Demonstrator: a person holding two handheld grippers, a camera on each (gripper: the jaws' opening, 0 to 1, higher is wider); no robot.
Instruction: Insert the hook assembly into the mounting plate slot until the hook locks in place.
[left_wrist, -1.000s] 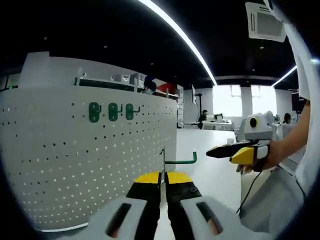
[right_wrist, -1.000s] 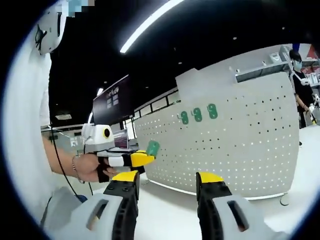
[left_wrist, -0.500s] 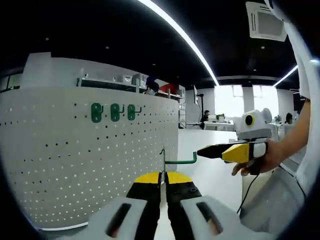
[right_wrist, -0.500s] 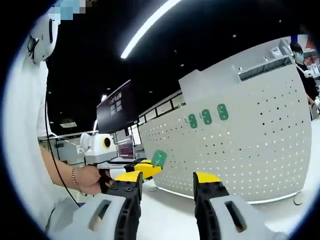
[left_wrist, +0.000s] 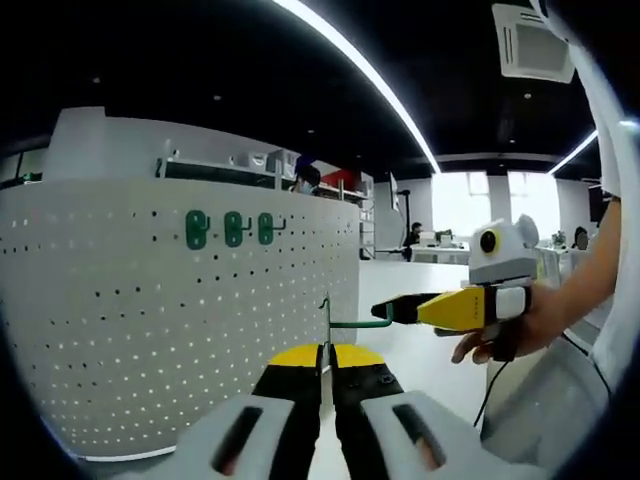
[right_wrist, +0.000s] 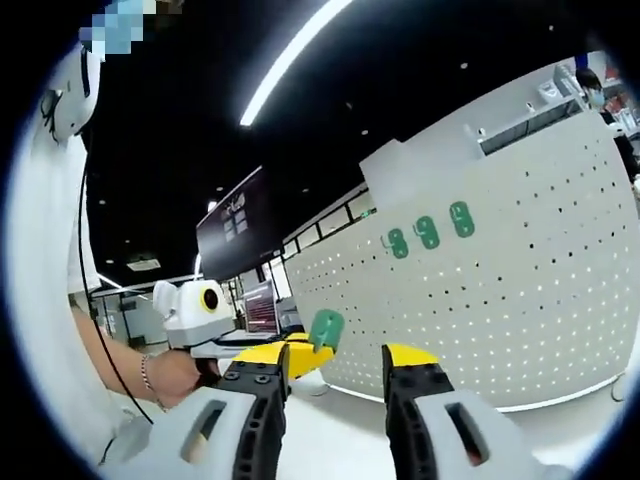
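Left gripper view, hook shaft, right gripper view, its green plate

Green hook, white perforated pegboard

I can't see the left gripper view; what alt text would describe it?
The left hand-held gripper is shut on a green metal hook before a white perforated pegboard bearing three green hooks, while the right hand-held gripper reaches toward the hook's tip.

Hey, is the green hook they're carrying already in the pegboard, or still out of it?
Out. The green hook is clamped in the left gripper, in front of the white pegboard, not seated in it. Three other green hooks already hang there.
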